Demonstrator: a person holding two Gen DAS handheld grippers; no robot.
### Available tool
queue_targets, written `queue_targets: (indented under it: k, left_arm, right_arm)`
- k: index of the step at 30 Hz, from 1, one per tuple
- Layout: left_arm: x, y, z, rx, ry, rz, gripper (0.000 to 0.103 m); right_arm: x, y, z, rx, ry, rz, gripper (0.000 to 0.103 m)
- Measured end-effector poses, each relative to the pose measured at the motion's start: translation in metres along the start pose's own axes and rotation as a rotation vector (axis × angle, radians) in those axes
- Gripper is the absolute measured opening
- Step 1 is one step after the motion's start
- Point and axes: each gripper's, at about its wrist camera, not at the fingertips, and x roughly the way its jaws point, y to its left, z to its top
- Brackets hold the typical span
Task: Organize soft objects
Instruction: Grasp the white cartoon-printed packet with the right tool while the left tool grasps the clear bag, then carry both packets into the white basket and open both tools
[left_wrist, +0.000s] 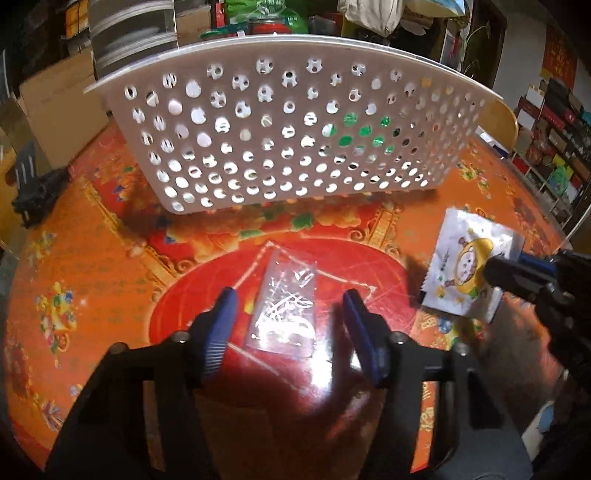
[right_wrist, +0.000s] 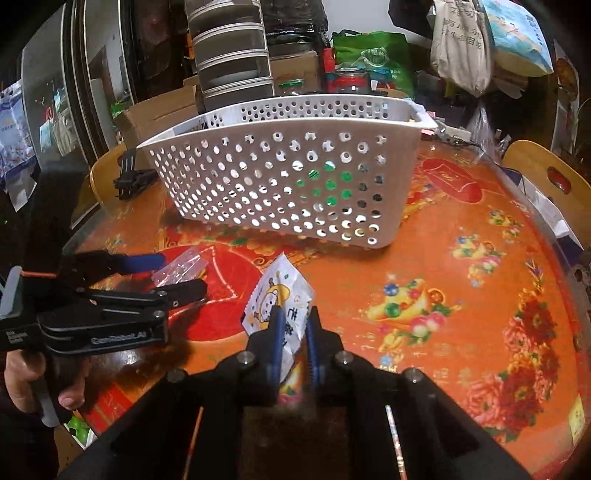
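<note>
My right gripper (right_wrist: 293, 325) clamps the white cartoon-printed packet (right_wrist: 277, 295); my left gripper (left_wrist: 288, 314) stands apart around the clear bag (left_wrist: 284, 310).

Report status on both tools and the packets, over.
Right tool shut on cartoon-print packet, lifted off the tablecloth. Left tool open, straddling clear plastic bag, pads not touching. White perforated basket ahead, path unobstructed.
</note>
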Motion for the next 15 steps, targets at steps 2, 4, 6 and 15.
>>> queue_targets:
  k: [2,4,6,15]
  left_arm:
    - [-0.001,-0.001,0.0,-0.002,-0.001,-0.003,0.033]
    - [-0.002,0.0,-0.001,-0.006,-0.003,-0.006,0.03]
    - [-0.004,0.002,-0.003,-0.008,-0.006,0.004,0.03]
    - [-0.039,0.018,-0.01,-0.06,-0.084,0.0,0.03]
  right_arm:
    - [-0.001,-0.001,0.0,0.004,-0.004,-0.002,0.01]
    - [-0.002,-0.002,0.001,0.006,-0.006,-0.002,0.01]
    - [-0.004,-0.003,0.001,0.006,-0.01,-0.001,0.009]
    - [-0.012,0.0,0.002,0.0,-0.033,0.002,0.003]
